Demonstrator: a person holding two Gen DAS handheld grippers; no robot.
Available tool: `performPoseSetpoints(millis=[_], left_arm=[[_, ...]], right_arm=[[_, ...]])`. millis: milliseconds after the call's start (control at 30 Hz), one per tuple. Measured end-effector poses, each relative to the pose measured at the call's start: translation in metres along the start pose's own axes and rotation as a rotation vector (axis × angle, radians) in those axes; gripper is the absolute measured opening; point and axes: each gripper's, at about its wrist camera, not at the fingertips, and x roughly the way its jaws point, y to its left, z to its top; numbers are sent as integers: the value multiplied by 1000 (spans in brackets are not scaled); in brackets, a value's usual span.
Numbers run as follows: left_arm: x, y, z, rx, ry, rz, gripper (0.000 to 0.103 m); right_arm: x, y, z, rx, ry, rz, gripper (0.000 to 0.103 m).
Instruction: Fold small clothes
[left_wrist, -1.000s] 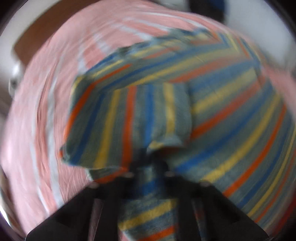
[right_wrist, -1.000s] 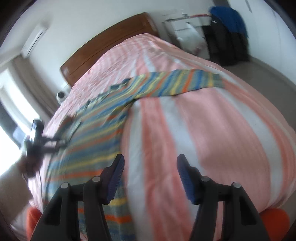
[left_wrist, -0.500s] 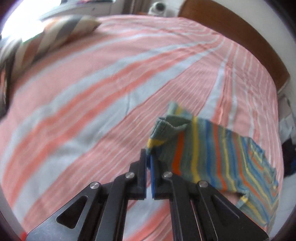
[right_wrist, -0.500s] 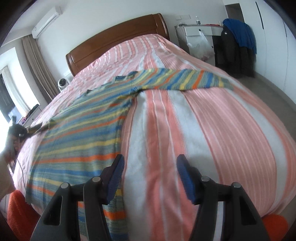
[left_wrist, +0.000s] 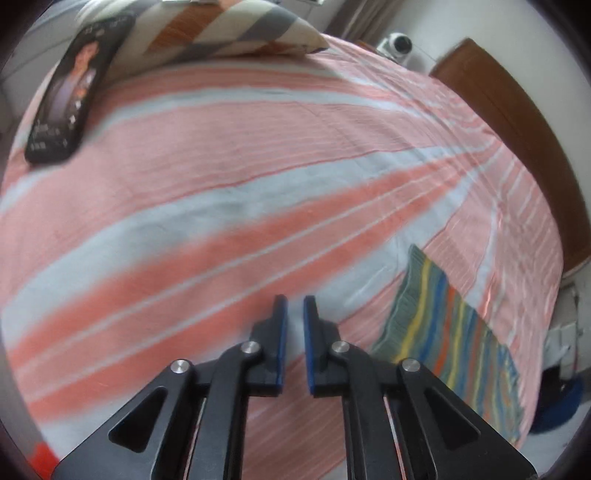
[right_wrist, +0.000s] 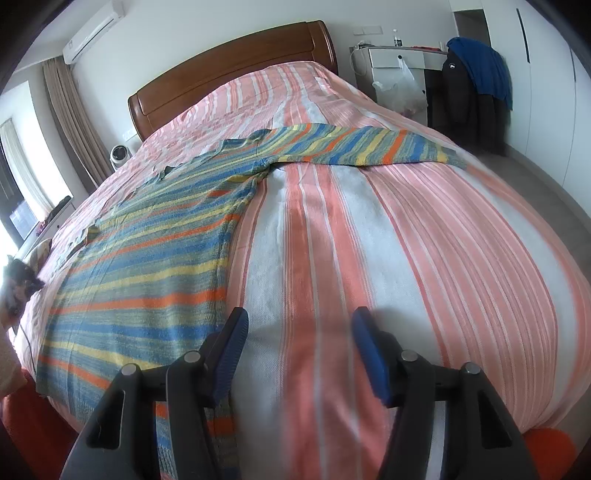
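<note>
A striped knitted sweater (right_wrist: 147, 258) in blue, yellow, orange and grey lies spread flat on the pink-and-white striped bed (right_wrist: 443, 240). One sleeve (right_wrist: 362, 147) stretches out to the right. The other sleeve's cuff (left_wrist: 439, 332) lies flat in the left wrist view, to the right of my left gripper (left_wrist: 294, 301). That gripper's jaws are opening, a narrow gap between them with nothing in it, over bare bedspread (left_wrist: 221, 166). My right gripper (right_wrist: 298, 321) hangs open above the bed, just right of the sweater's lower hem, holding nothing.
A black phone (left_wrist: 70, 92) and a striped pillow (left_wrist: 221, 26) lie at the far side of the bed. A wooden headboard (right_wrist: 229, 74), a small white fan (right_wrist: 119, 155), and a desk with hung jackets (right_wrist: 472, 74) stand around it.
The left gripper carried the sleeve cuff off the sweater's body and out sideways, then let it go and slid left of it. The right gripper has stayed in place.
</note>
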Motion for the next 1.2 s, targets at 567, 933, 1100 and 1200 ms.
performPoseSetpoints(millis=[567, 933, 1100, 1200], left_arm=[[-38, -50, -176, 652, -37, -153, 95], [-37, -50, -192, 720, -119, -116, 103], [-36, -50, -193, 715, -129, -112, 103], [-37, -49, -194, 706, -143, -111, 103]], right_arm=[[0, -16, 50, -84, -95, -140, 72], [32, -29, 17, -81, -109, -151, 80], [32, -27, 14, -94, -117, -156, 82], [32, -27, 13, -96, -119, -156, 82]])
